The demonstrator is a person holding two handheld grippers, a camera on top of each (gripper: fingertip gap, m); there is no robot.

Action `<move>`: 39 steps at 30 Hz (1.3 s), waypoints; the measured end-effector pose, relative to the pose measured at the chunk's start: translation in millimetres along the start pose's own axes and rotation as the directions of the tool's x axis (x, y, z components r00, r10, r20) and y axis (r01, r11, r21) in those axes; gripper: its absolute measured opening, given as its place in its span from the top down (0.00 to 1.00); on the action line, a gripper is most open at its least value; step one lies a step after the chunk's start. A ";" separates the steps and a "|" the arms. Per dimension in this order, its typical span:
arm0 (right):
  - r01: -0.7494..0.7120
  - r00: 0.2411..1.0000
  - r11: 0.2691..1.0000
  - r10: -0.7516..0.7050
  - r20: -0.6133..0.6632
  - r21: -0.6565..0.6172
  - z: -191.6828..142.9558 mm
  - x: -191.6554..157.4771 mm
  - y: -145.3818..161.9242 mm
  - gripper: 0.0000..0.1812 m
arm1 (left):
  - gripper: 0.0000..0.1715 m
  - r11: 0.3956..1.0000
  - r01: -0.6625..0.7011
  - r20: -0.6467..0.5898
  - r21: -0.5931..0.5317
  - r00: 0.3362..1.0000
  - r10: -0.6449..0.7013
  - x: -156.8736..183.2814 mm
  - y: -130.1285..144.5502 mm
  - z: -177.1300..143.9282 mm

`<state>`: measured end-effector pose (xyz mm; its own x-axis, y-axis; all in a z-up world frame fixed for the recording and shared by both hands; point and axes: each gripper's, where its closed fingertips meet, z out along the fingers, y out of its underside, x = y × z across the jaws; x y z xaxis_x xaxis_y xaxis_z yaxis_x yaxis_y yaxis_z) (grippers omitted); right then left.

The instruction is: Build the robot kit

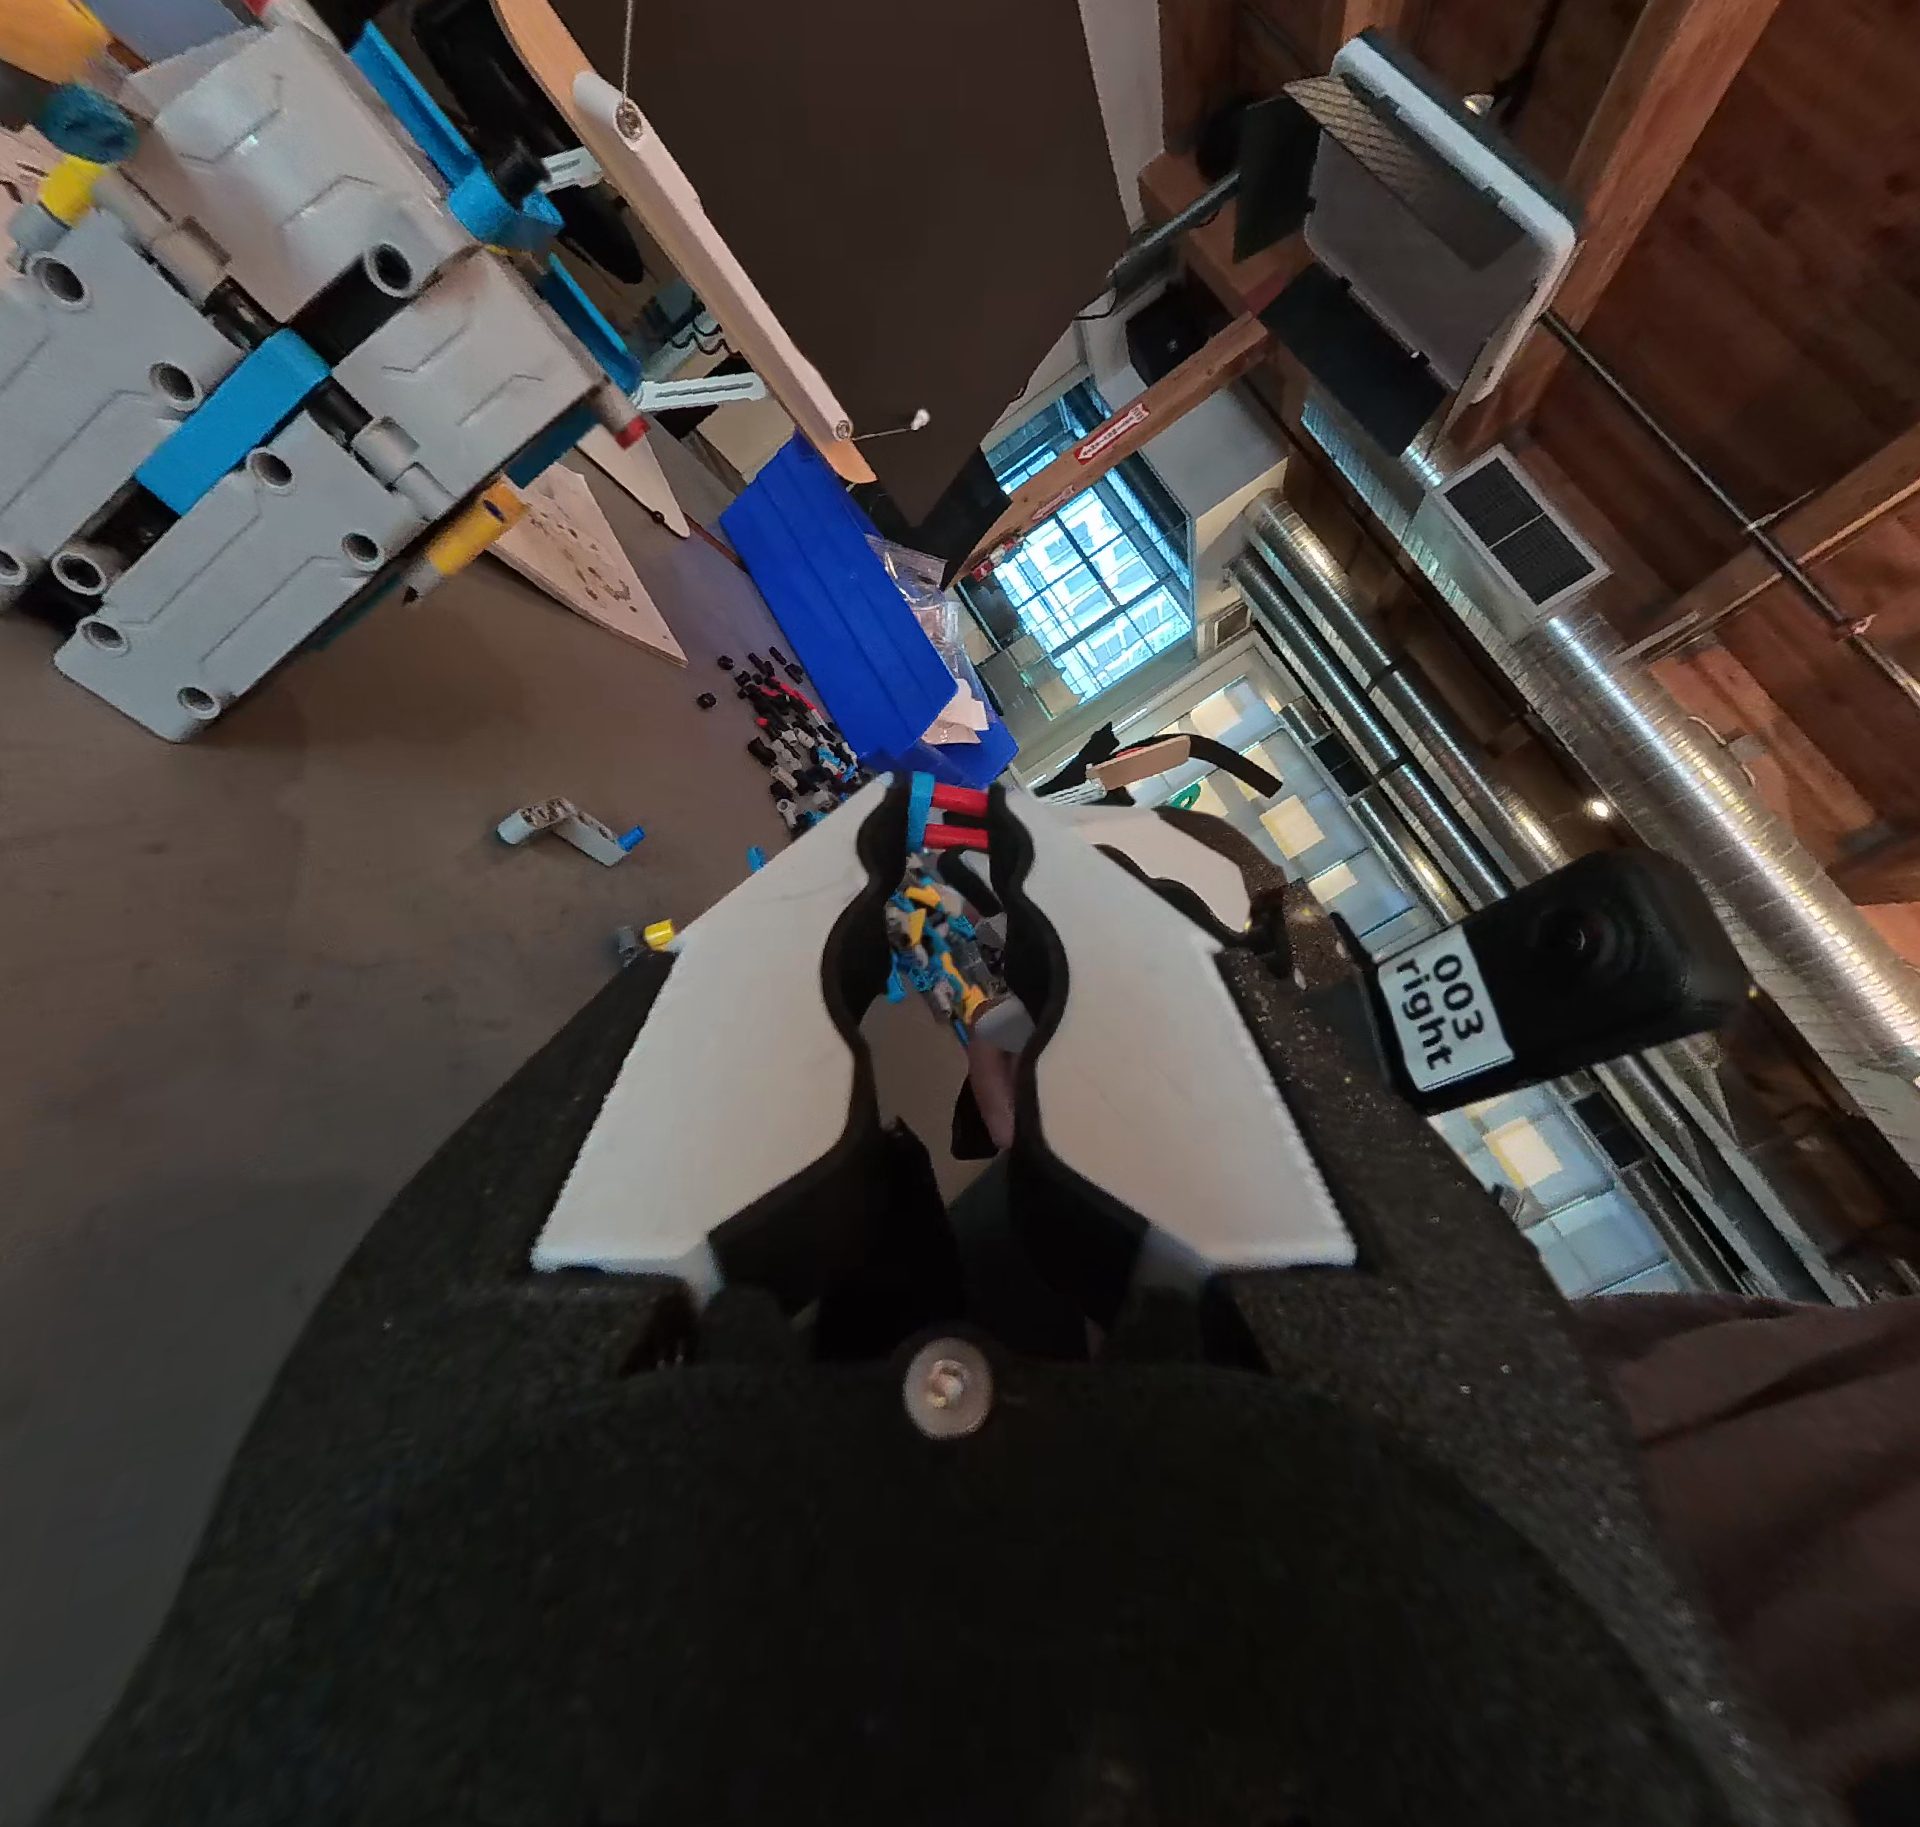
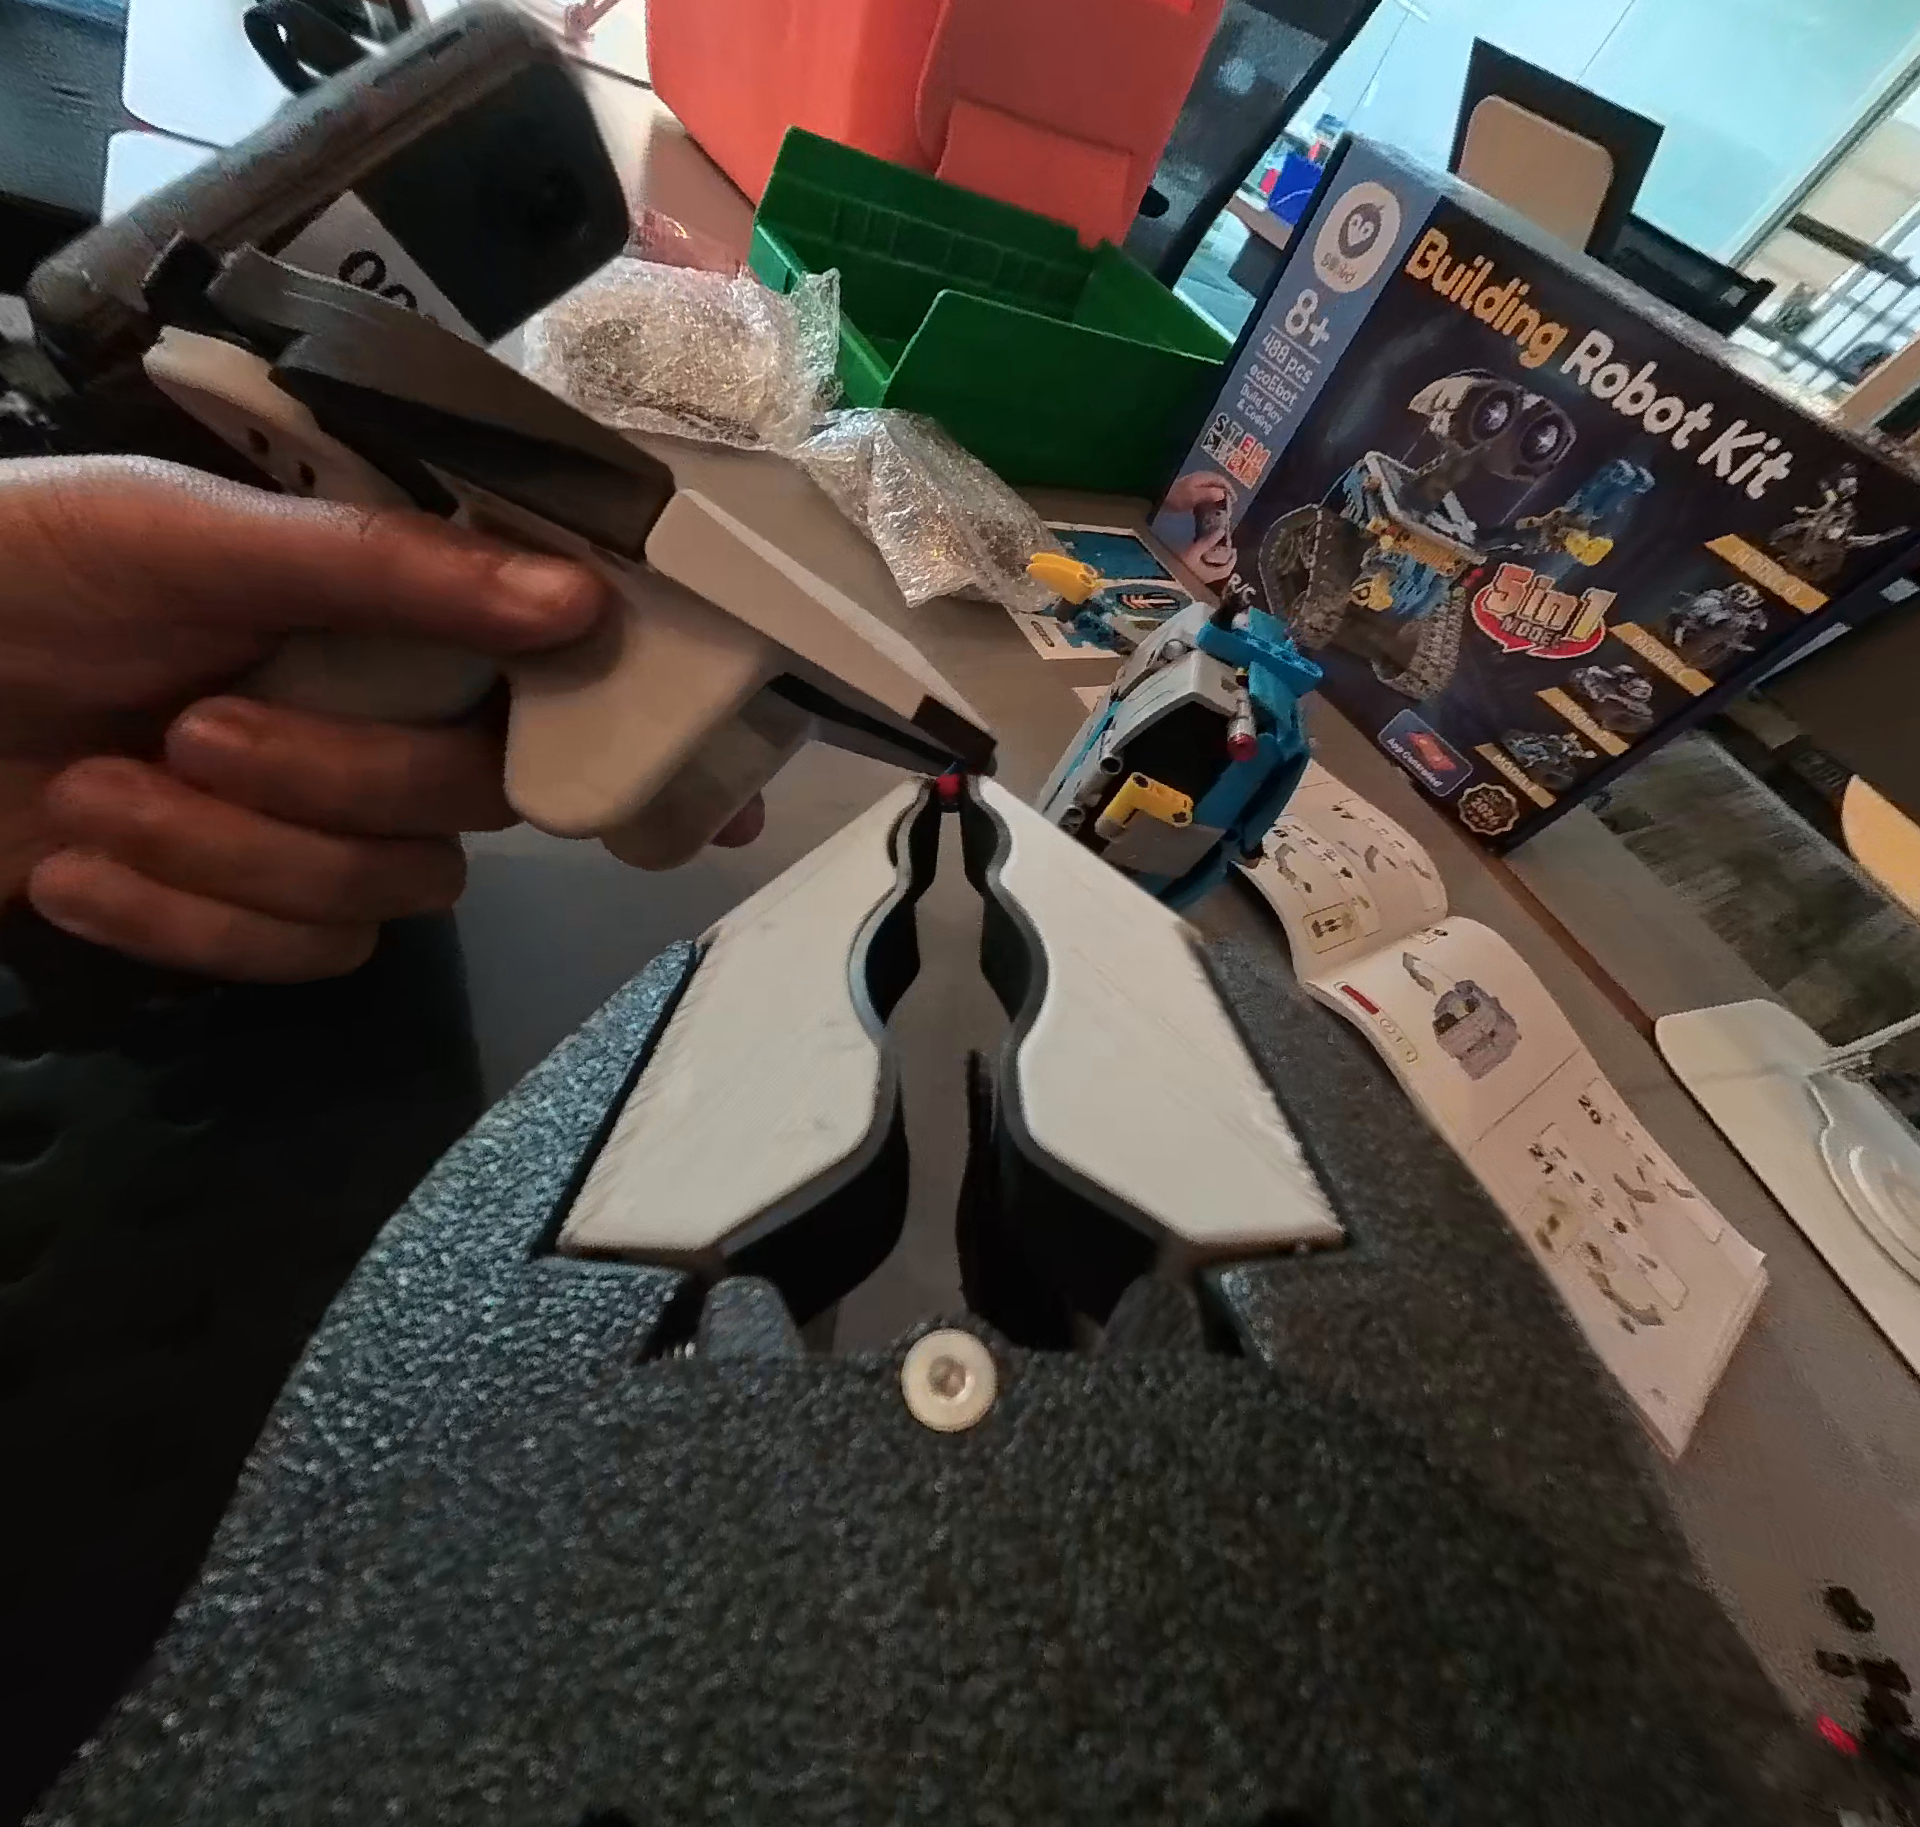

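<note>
Pinching red pins (image 1: pixel 956 816) between left jaws, right jaws adjoining

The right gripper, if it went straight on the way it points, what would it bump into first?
Most likely the left gripper, whose tips sit right at the right gripper around a small red and blue piece. Past them stands the grey and blue brick model; depth is unclear.

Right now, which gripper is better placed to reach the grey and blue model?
Probably right: the right gripper points toward the grey and blue model, just beyond its tips. The left gripper points across, model off to its side. Both pinch the small red piece.
</note>
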<state>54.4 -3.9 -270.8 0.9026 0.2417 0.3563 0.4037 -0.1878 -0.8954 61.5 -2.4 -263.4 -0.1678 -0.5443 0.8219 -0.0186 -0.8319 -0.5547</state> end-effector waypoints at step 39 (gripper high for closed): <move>-0.731 0.482 0.681 0.476 0.735 0.039 -43.6 -21.9 -42.5 0.90 | 0.91 0.938 -0.343 -0.329 0.054 0.881 0.341 67.0 12.2 -12.8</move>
<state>24.1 -42.6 -228.9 0.5179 0.7269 -0.4510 -0.3912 -0.2676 -0.8805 37.5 -47.7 -216.8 -0.4782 -0.7275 0.4920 0.0932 -0.5991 -0.7952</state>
